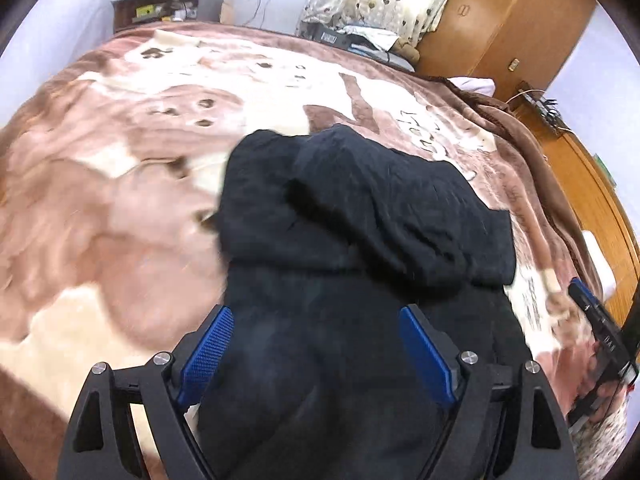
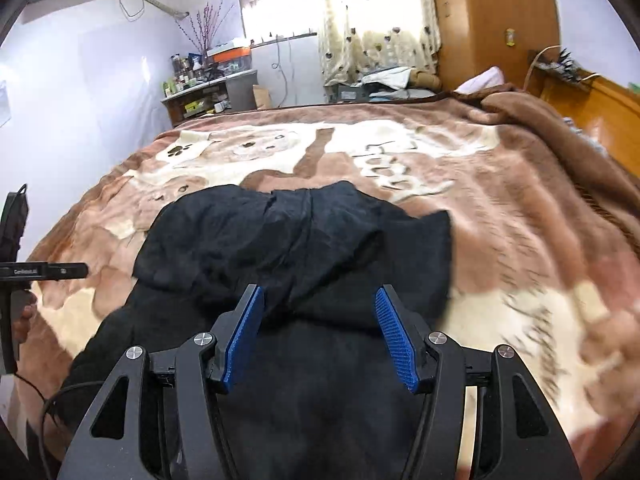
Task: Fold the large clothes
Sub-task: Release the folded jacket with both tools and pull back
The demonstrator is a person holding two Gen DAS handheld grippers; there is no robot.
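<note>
Black garment (image 1: 360, 240) on bed blanket (image 1: 120, 200), long axis near-to-far; left gripper (image 1: 316, 318) and right gripper (image 2: 320, 296) fingers apart, empty, above near end.

One black garment (image 1: 360, 240) lies on one bed, under one brown blanket (image 1: 120, 200) printed with bears. Two grippers: the left (image 1: 316, 320), with two blue fingers (image 1: 208, 348), and the right (image 2: 320, 300), likewise with two. At 12 o'clock hangs one heart-print curtain (image 2: 372, 20); at 10 o'clock stands one cluttered shelf (image 2: 200, 92), its bottles too small to count. One wardrobe (image 2: 496, 20) stands at 1 o'clock.
</note>
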